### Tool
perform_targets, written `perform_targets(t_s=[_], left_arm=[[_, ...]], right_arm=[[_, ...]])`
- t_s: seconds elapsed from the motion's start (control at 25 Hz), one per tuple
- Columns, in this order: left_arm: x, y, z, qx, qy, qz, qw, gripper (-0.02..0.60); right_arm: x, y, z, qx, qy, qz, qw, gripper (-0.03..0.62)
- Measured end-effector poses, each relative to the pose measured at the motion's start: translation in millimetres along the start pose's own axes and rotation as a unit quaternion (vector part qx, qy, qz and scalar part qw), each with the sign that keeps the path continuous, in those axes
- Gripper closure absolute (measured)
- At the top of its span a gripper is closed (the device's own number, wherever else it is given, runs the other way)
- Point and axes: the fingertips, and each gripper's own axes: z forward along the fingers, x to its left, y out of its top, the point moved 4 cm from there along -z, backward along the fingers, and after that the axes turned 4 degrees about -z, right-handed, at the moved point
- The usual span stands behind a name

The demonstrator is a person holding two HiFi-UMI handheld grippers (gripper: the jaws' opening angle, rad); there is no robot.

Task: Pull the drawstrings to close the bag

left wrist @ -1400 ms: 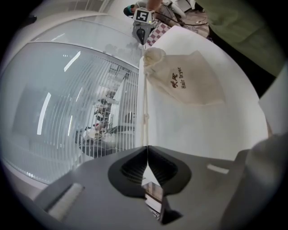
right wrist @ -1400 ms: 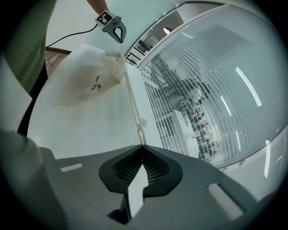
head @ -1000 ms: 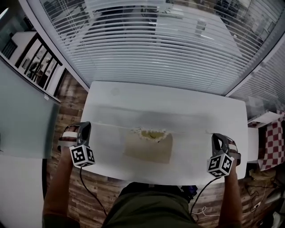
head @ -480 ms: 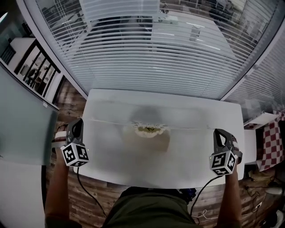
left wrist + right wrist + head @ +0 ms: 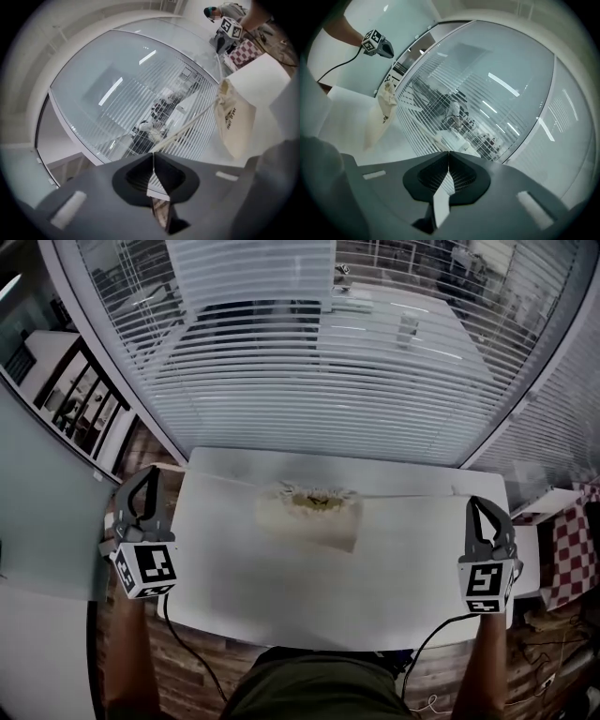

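Nearest the camera, the person's bare forearms reach out on either side of a white table (image 5: 309, 596), each hand holding a gripper with a marker cube at its back. The left gripper (image 5: 147, 474) is off the table's left edge and the right gripper (image 5: 476, 504) is at its right edge, so the two are well apart. In the left gripper view the jaws are pressed together at their tips, pinching the left drawstring (image 5: 187, 125), which runs taut from them to the bag's mouth. In the right gripper view the jaws likewise meet tip to tip. The right drawstring (image 5: 412, 495) runs straight from the bag to them, so they appear clamped on it, though the cord itself is faint there. Between the grippers, on the far half of the table, lies the cream cloth bag (image 5: 314, 521). Its mouth faces away from the person and is puckered into ruffles, with a small opening showing. Beyond the table, white window blinds (image 5: 309, 362) curve across the view.
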Motion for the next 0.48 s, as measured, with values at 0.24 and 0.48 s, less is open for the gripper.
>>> perform_targets(t_s=[0.24,0.48], left_arm=[[-6.6,1.1,5.5,0.000,-0.009,0.007,0.9999,0.572],[-10.7,3.9,4.0,0.006,-0.016,0.010,0.9998,0.572]], right_arm=[[7.2,-2.7,1.9,0.005,0.005,0.001,1.000,0.577],[12.4,-11.8,2.9,0.009,0.013,0.009,1.000,0.577]])
